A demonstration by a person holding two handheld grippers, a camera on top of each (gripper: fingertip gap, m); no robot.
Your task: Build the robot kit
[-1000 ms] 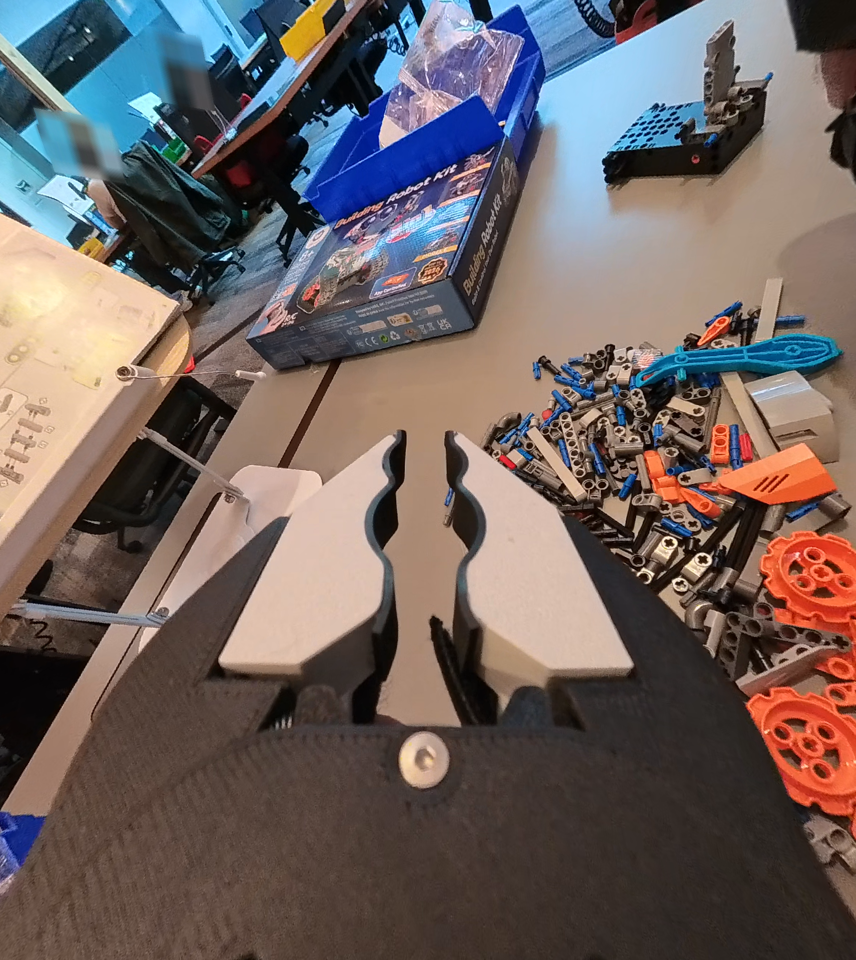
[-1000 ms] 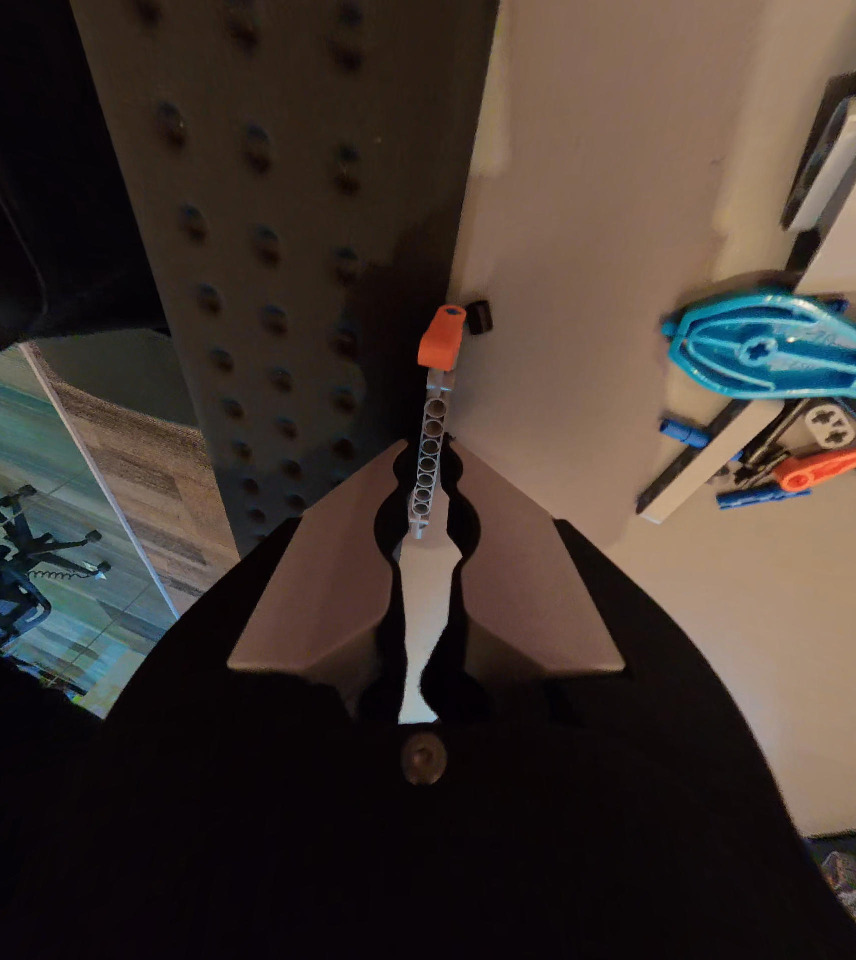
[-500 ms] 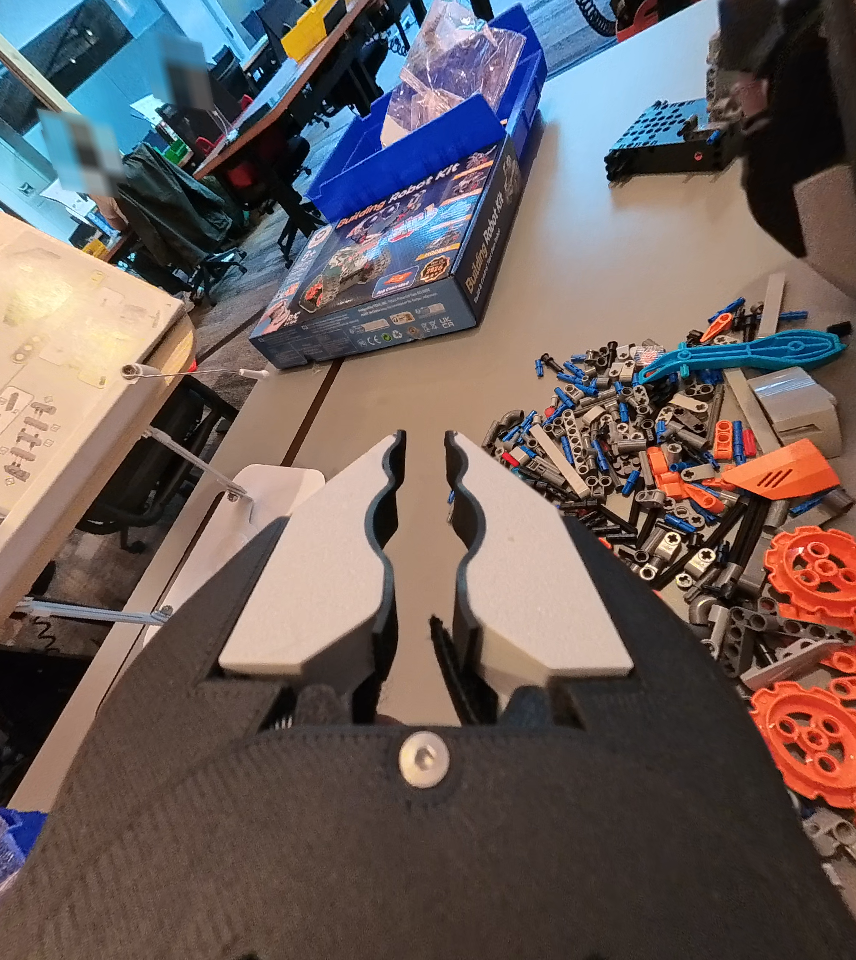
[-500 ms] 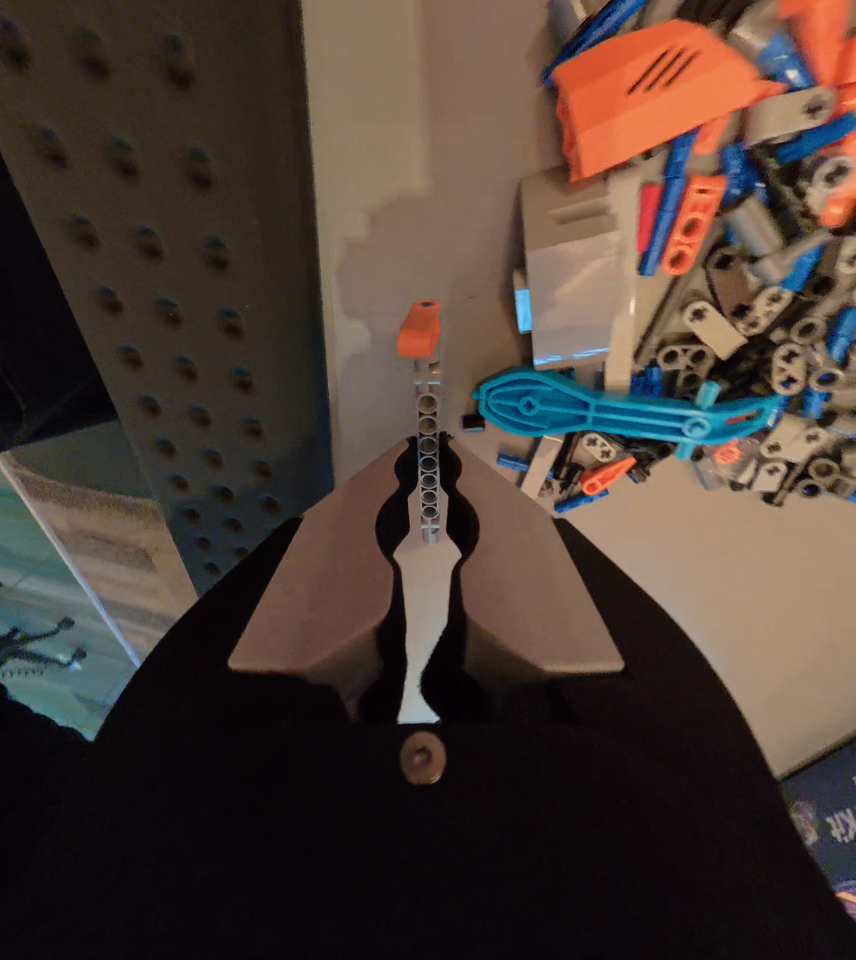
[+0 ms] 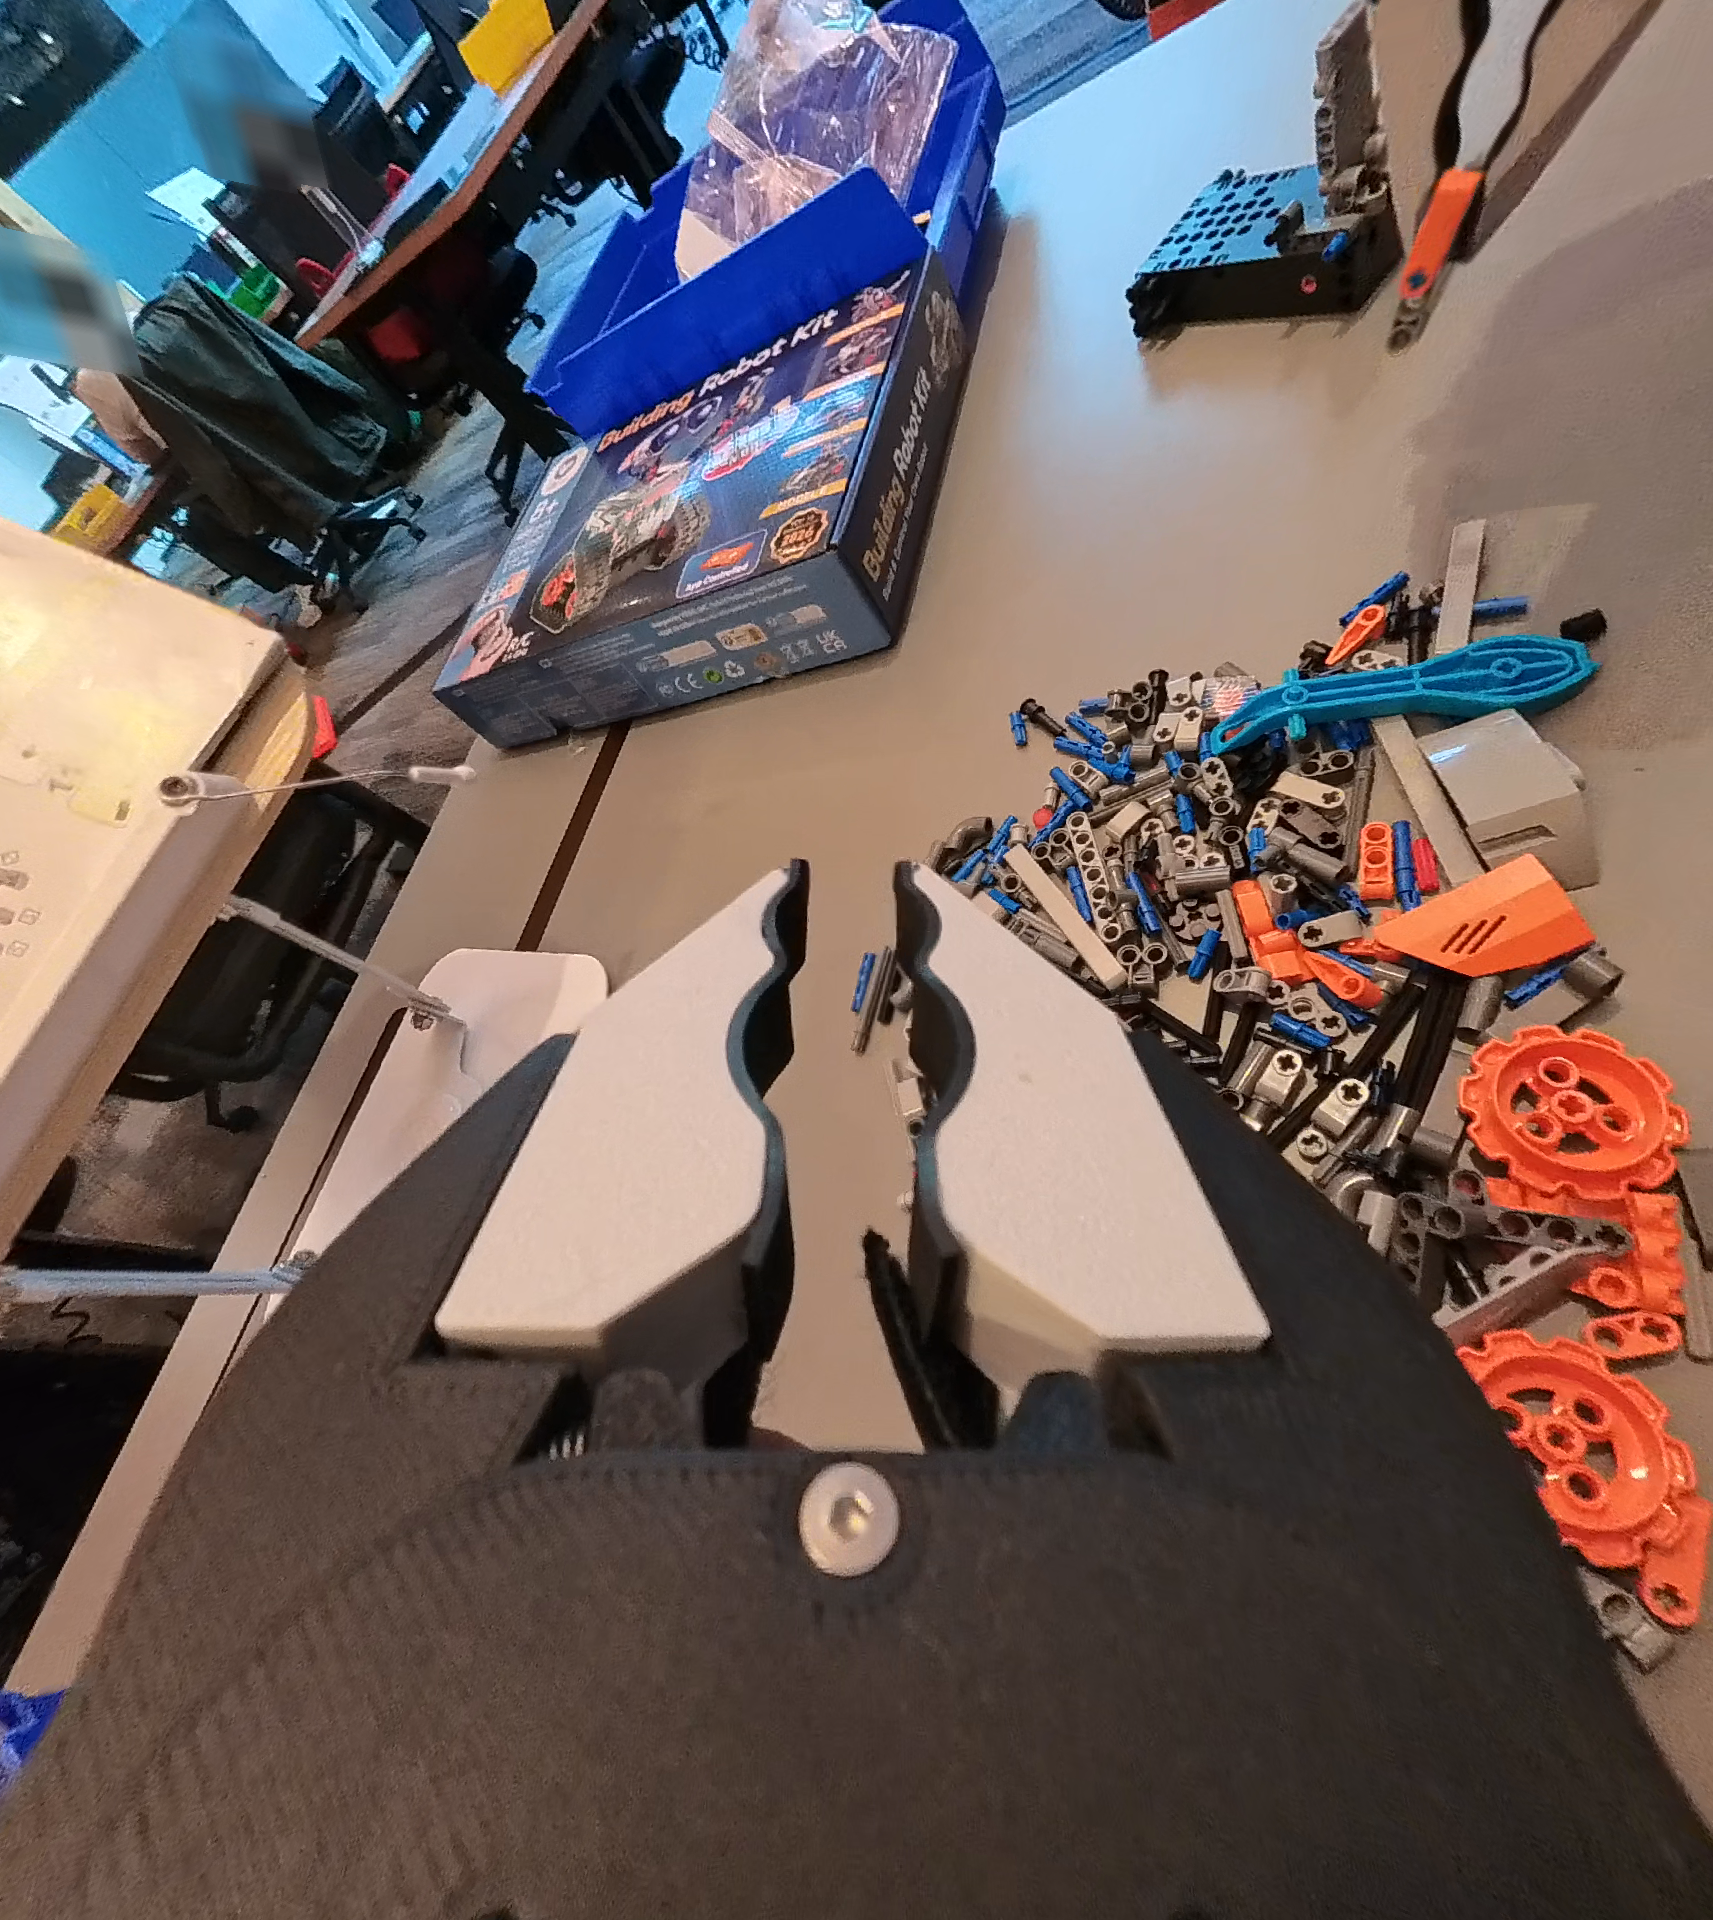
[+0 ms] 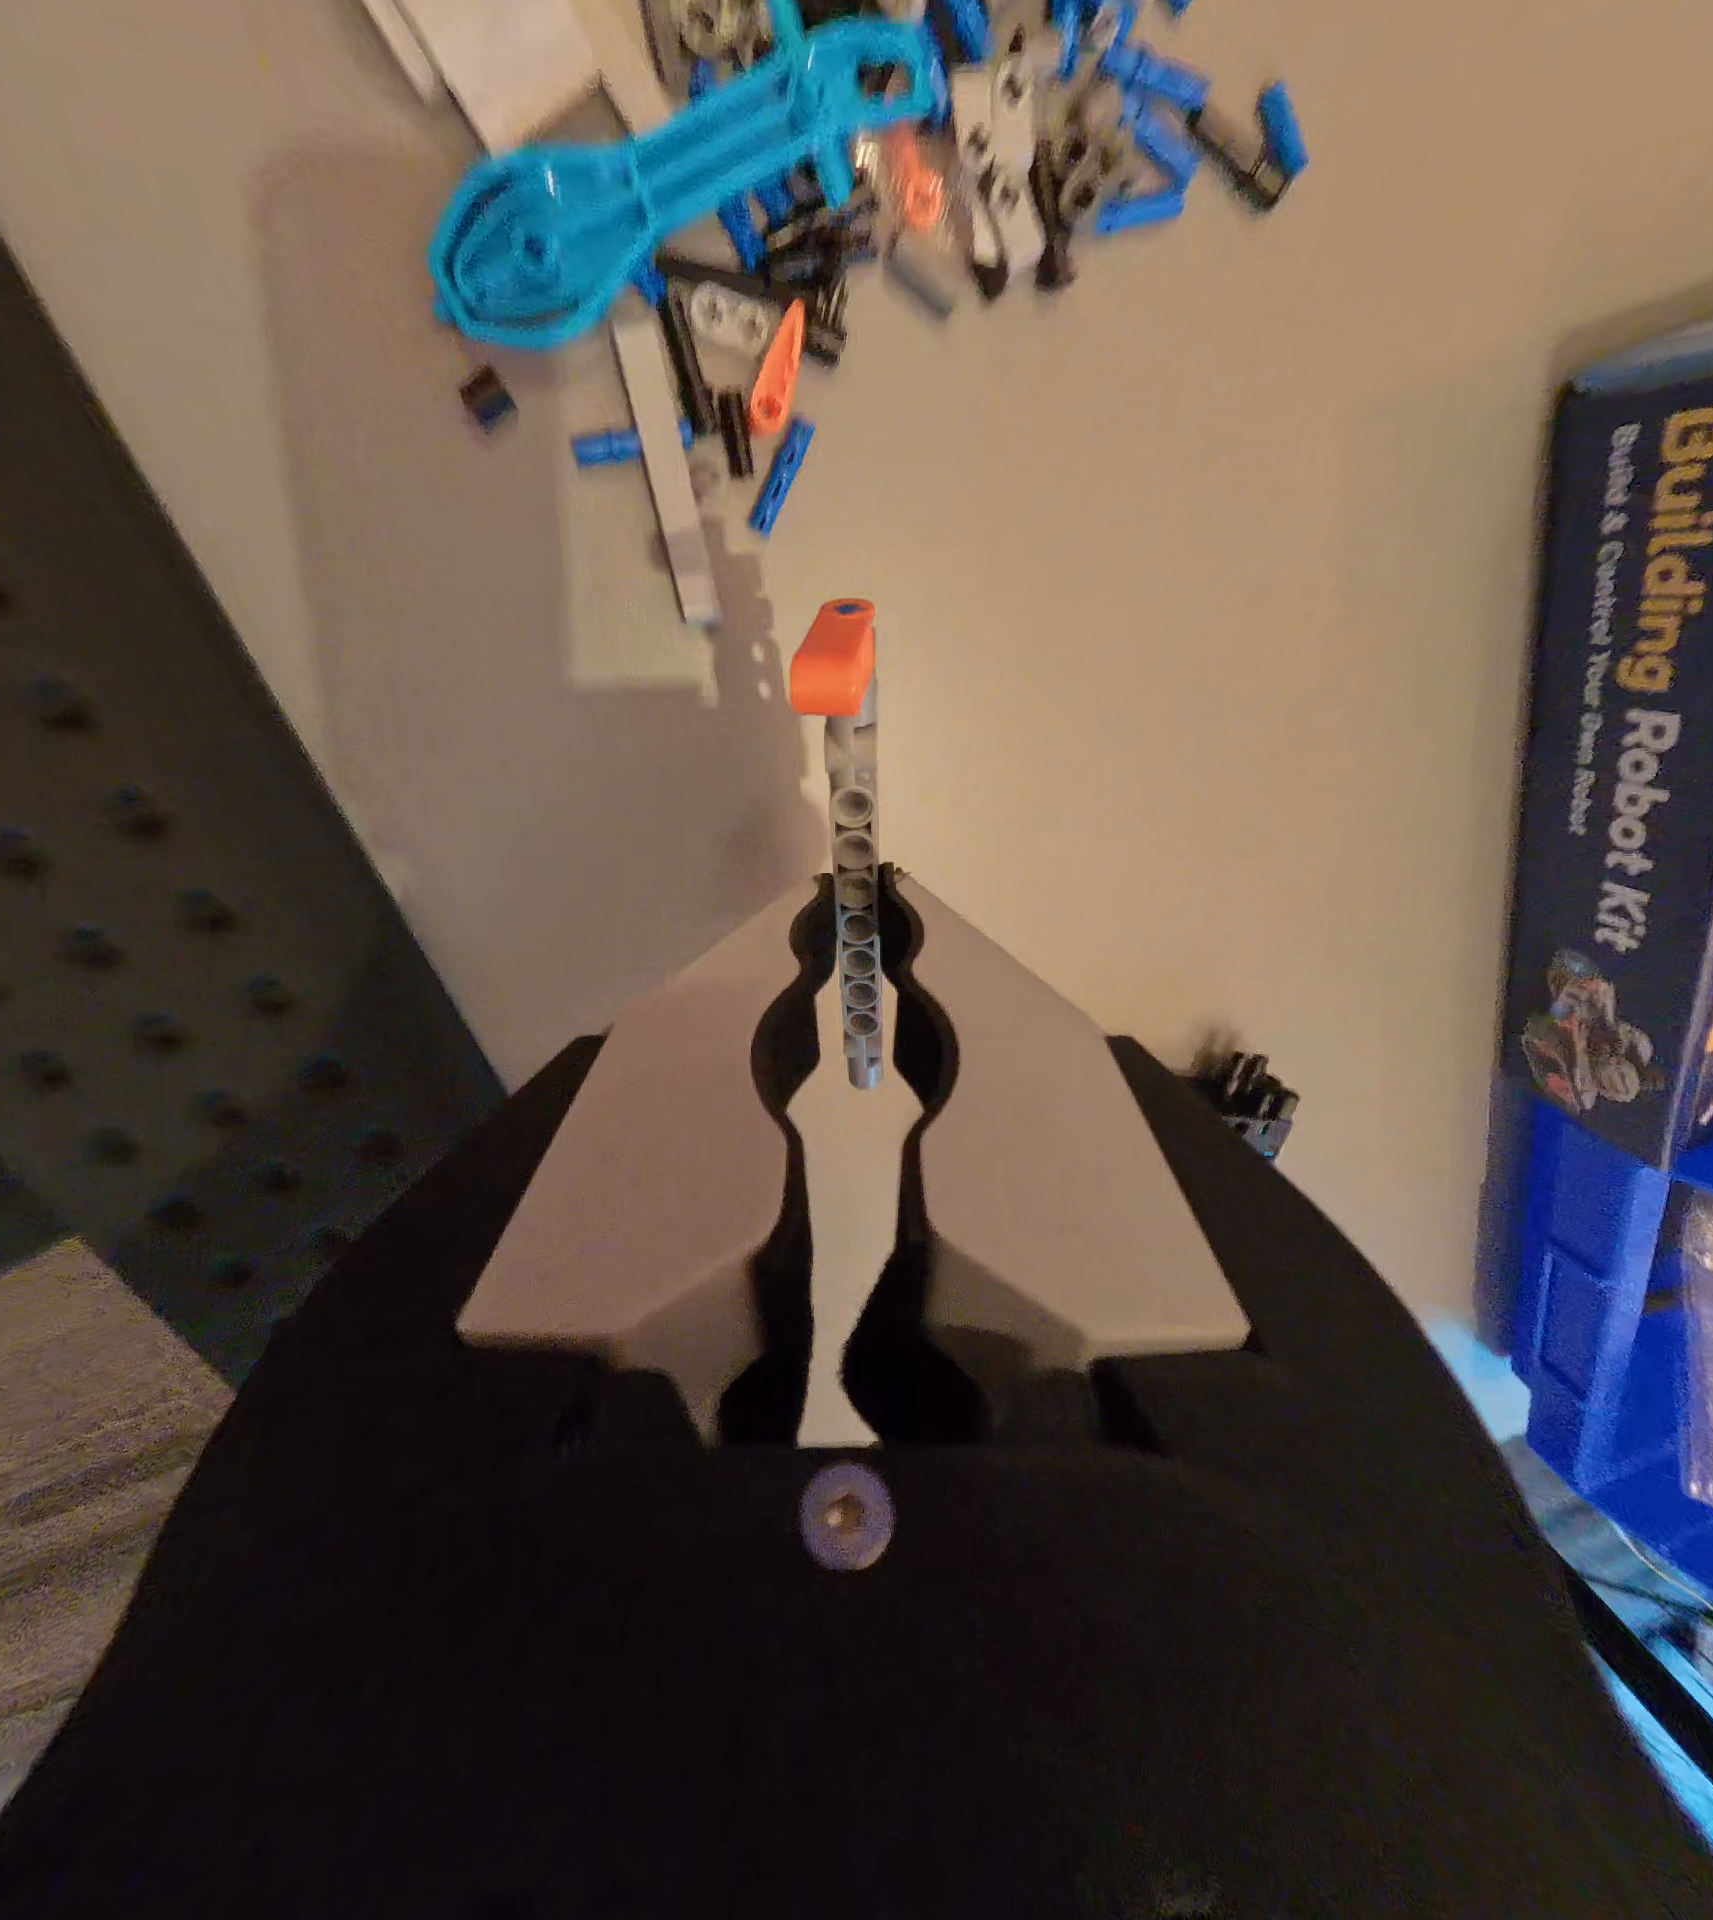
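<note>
Gripping a grey holed beam [image 6: 854,935] between its tips, the right gripper [image 6: 857,883] hung above the table [image 6: 1195,623], jaws closed narrow on the beam's lower half. An orange piece [image 6: 834,665] capped the beam's far end, well clear of the surface.

The left gripper [image 5: 850,914] hovered low over the near table edge, jaws slightly parted and holding nothing; a thin blue pin [image 5: 864,982] lay on the table seen between its tips. Just right of it spread the heap of parts [image 5: 1247,914], with orange gears [image 5: 1569,1112] near, an orange panel [image 5: 1475,914] and a teal tool [image 5: 1403,691] farther on.

Beyond stood a dark kit box [image 5: 727,540] against a blue bin [image 5: 779,260], and a black perforated build [image 5: 1247,255] at the far right. An instruction sheet [image 5: 21,779] stood propped at the left. Desks and chairs filled the room behind.
</note>
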